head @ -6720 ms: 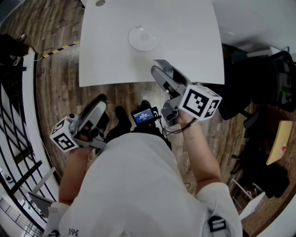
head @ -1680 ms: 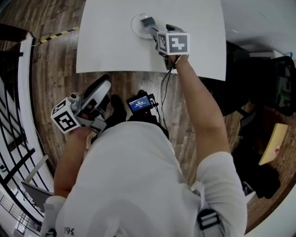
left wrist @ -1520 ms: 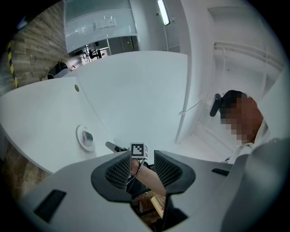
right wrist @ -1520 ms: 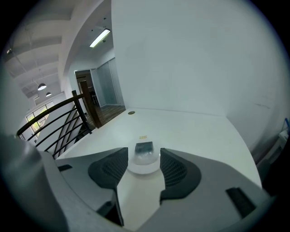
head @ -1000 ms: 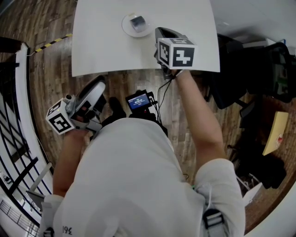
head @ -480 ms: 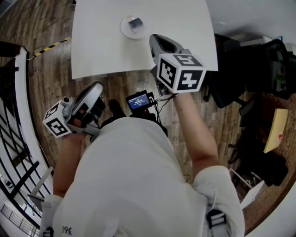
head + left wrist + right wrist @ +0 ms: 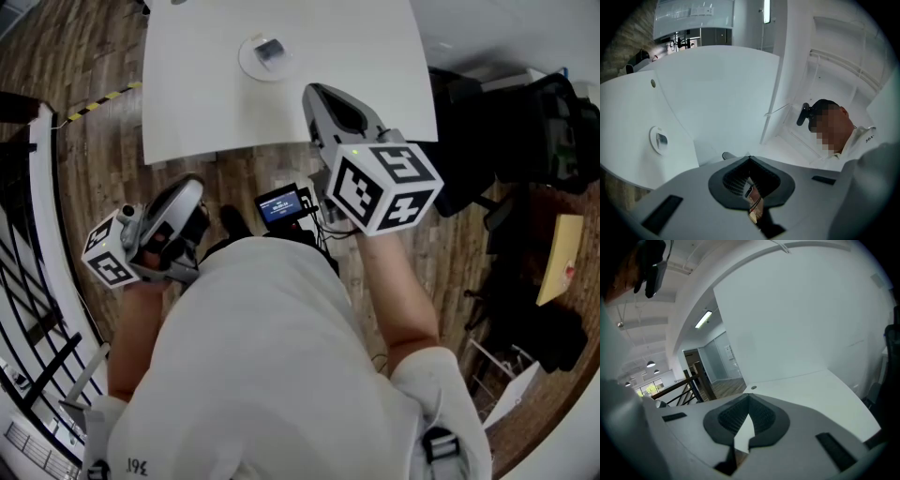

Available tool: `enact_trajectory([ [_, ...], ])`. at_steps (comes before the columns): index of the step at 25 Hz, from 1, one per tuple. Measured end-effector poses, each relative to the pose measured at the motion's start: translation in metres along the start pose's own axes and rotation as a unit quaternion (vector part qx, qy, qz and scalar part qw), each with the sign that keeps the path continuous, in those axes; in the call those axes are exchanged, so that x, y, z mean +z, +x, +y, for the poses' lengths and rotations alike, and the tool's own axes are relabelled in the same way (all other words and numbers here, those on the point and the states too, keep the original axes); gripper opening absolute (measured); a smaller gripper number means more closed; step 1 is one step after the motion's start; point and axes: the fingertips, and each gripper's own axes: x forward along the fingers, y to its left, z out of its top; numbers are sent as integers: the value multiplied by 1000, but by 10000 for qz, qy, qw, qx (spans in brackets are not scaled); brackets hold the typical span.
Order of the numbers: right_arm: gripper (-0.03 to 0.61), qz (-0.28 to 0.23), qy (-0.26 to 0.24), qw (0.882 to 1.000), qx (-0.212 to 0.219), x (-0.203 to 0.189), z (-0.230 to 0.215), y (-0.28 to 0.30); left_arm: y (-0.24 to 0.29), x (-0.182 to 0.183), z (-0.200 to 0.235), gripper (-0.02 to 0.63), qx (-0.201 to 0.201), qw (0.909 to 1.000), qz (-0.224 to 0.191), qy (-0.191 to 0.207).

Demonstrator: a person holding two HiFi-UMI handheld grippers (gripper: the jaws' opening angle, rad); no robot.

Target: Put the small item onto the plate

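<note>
The right gripper [image 7: 749, 398] has its jaws pressed together with nothing between them, and the white worktop [image 7: 356, 37] stretches out beyond their tips. The left gripper [image 7: 750, 158] likewise holds its jaws together and empty. The plate [image 7: 653, 140] lies on the worktop well ahead of the left jaws and off to their left, with the small item [image 7: 661, 139] resting on it. In the head view the plate sits past the right jaws' tips, to their left, apart from both grippers.

left tool [image 7: 190, 186] closed, right tool [image 7: 312, 91] closed
</note>
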Motion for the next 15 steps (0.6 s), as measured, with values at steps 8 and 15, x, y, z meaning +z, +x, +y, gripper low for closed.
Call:
enact_trajectory([
  [8, 2, -176, -44, 9998, 86, 9, 15, -24, 4, 7, -17, 5, -148, 9999, -4, 68],
  [15, 2, -416, 95, 9984, 366, 21, 34, -42, 1, 9, -33, 6, -173, 9997, 63, 131],
])
